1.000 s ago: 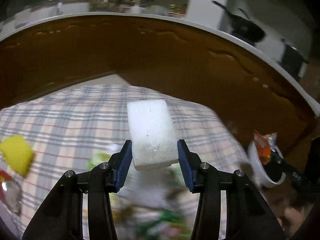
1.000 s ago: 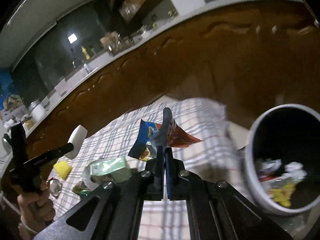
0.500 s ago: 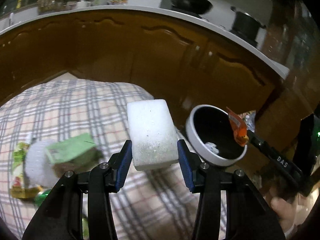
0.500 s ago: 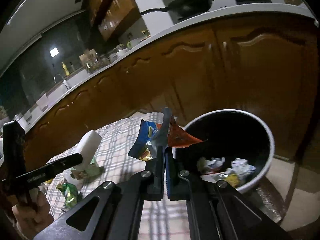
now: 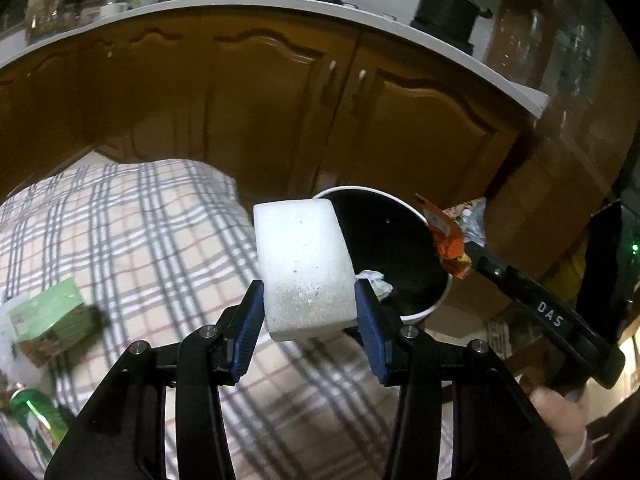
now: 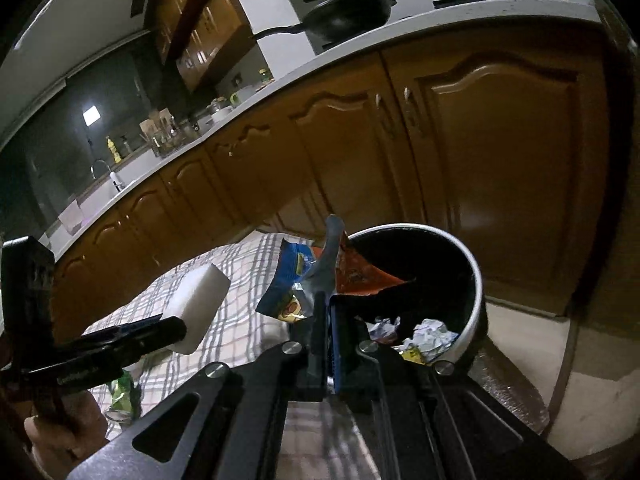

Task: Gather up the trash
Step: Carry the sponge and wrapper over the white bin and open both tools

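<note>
My left gripper (image 5: 310, 304) is shut on a white foam block (image 5: 304, 264), held above the checked tablecloth's (image 5: 132, 240) right edge, just left of the white-rimmed trash bin (image 5: 430, 308). The block also shows in the right wrist view (image 6: 196, 304). My right gripper (image 6: 326, 304) is shut on crumpled snack wrappers (image 6: 352, 276), red and blue, held at the bin's (image 6: 478, 292) near-left rim. The wrappers also show in the left wrist view (image 5: 448, 240) over the bin's right rim. Crumpled paper (image 6: 430, 332) lies inside the bin.
Brown kitchen cabinets (image 5: 260, 100) stand close behind the bin. A green carton (image 5: 48, 316) and a green can (image 5: 28, 408) lie on the cloth at left. A black pan (image 6: 348, 12) and a pot (image 5: 446, 12) sit on the white counter.
Both grippers have moved right toward the bin with their loads. The bin now lies right behind the foam block, and the wrappers are at its rim.
</note>
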`<control>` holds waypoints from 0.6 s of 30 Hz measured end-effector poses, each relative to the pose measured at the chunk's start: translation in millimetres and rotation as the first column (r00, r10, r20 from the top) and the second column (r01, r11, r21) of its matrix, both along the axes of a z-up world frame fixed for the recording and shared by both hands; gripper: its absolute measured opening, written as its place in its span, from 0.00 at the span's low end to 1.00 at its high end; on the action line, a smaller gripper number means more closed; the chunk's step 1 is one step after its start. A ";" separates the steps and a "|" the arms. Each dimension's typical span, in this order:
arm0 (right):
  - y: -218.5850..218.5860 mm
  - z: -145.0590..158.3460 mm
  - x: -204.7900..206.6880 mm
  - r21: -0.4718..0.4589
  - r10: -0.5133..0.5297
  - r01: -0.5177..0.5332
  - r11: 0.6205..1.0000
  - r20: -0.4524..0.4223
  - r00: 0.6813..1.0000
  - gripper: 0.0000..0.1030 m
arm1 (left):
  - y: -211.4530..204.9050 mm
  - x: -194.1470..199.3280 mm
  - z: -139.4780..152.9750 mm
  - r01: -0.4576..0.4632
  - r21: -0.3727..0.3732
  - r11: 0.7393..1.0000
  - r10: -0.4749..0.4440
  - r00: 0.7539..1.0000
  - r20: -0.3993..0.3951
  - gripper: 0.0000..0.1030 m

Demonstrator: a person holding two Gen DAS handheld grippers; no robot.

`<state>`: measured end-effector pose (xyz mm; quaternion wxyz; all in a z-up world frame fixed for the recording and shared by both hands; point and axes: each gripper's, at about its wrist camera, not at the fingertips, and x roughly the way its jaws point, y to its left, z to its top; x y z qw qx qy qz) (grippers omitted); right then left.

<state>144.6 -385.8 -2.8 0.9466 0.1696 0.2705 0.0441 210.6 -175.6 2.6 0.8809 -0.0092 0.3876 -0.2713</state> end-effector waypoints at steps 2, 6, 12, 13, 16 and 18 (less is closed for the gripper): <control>-5.3 -2.1 0.1 0.002 0.002 -0.002 1.000 -0.002 1.000 0.01 | -8.9 0.8 -0.8 0.013 0.009 1.000 -0.013 1.000 0.003 0.43; -12.5 -5.3 2.8 -0.001 0.005 -0.005 1.000 -0.009 1.000 0.01 | -25.3 9.6 -4.9 0.032 0.022 0.999 -0.032 0.999 -0.010 0.43; -24.7 -17.9 13.4 0.007 0.013 -0.012 1.000 -0.048 0.999 0.01 | -51.5 22.5 -13.1 0.063 0.053 0.997 -0.062 0.998 -0.025 0.43; -26.8 -19.4 17.2 0.010 0.014 -0.014 1.000 -0.055 0.998 0.01 | -56.3 26.1 -15.7 0.068 0.059 0.996 -0.066 0.997 -0.031 0.43; -32.6 -24.2 24.8 0.014 0.013 -0.012 1.000 -0.073 0.997 0.01 | -66.1 33.8 -22.2 0.076 0.067 0.995 -0.073 0.996 -0.050 0.43; -35.7 -28.0 29.2 0.014 0.015 -0.014 1.000 -0.086 0.996 0.01 | -70.4 37.9 -25.9 0.080 0.074 0.994 -0.076 0.995 -0.057 0.43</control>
